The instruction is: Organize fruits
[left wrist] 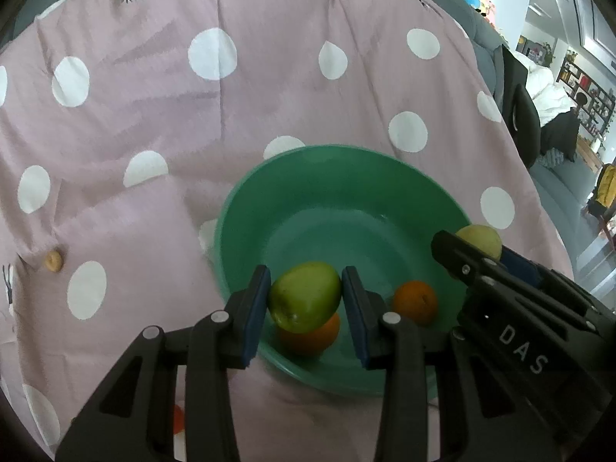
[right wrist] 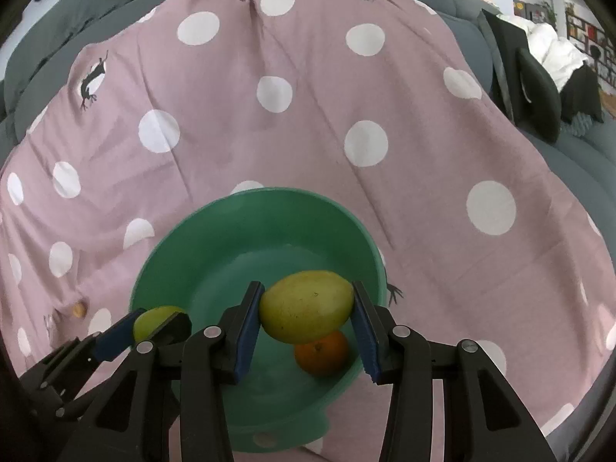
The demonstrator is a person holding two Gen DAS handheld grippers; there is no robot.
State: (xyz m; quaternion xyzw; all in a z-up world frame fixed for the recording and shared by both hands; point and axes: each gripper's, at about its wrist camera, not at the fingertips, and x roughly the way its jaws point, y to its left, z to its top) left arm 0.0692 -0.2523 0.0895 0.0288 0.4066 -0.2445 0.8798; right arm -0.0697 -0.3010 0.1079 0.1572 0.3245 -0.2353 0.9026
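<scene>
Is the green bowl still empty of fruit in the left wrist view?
No: two oranges lie inside the green bowl, one partly hidden under the green fruit held above it.

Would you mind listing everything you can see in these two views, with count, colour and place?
bowl: one, green, on the cloth, under both grippers.
oranges: two, orange, lying inside the bowl; a third orange shape at the left view's bottom edge is too hidden to name.
green fruit: one, green, between the left gripper's pads above the bowl.
yellow-green fruit: one, yellowish, between the right gripper's pads above the bowl.
cloth: one, pink with white dots, spread over a grey sofa.
small tan object: one, on the cloth left of the bowl.
left gripper: black, blue pads, holding the green fruit.
right gripper: black, blue pads, holding the yellow-green fruit.
</scene>
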